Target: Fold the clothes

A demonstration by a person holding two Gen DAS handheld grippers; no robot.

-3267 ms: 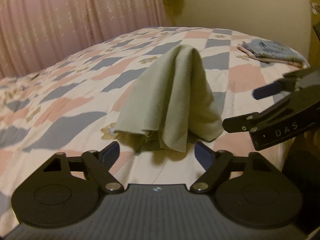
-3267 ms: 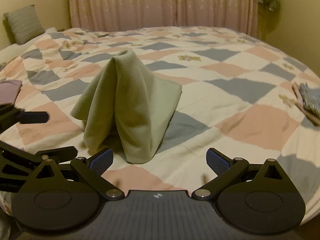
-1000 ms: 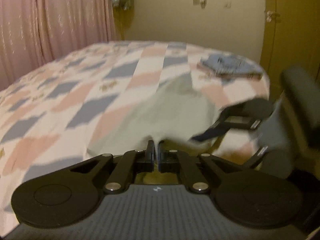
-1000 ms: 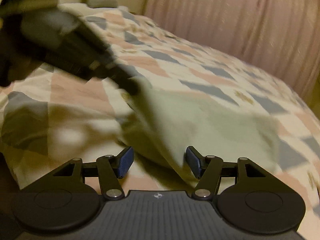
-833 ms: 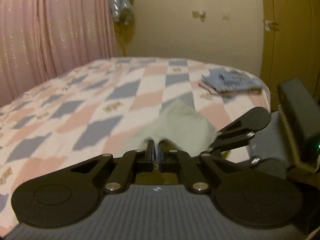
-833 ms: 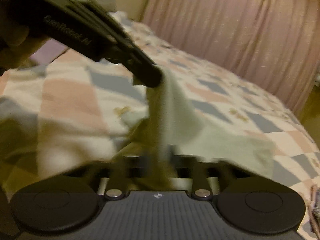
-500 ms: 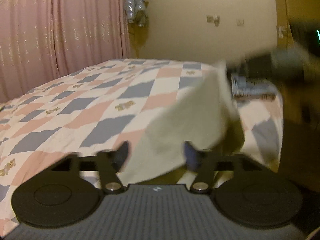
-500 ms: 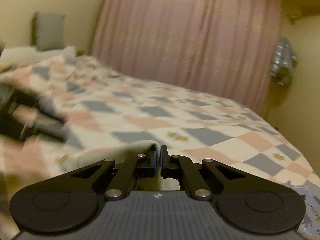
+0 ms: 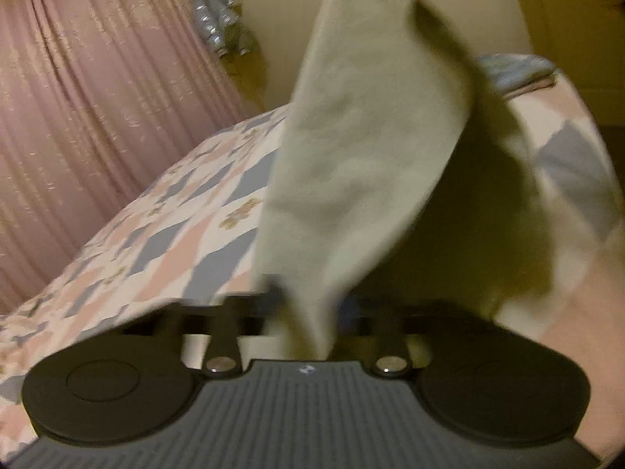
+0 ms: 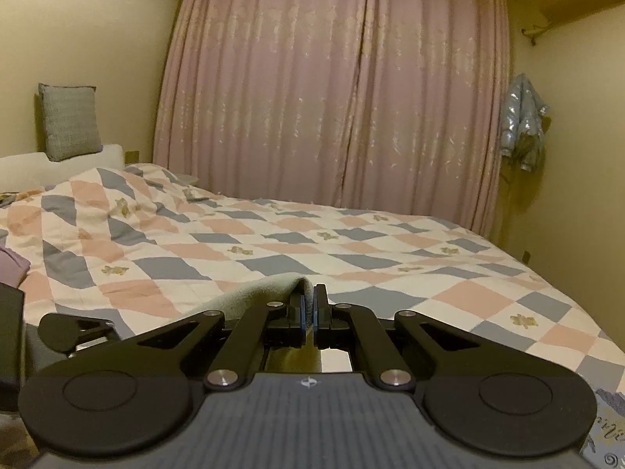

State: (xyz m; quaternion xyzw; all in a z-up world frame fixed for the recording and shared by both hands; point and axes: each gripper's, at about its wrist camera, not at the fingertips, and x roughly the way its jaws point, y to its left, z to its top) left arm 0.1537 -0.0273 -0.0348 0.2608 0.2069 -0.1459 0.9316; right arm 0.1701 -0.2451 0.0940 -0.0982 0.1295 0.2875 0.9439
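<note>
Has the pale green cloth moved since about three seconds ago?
Yes. The pale green cloth has risen off the patchwork quilt, hanging from above; the right gripper is shut on it.

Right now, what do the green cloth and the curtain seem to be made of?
Green cloth: probably soft matte fleece or brushed knit; it drapes limply, without shine. Curtain: thin woven fabric, slightly glossy, with pale woven or printed motifs; it hangs in long pleats.
</note>
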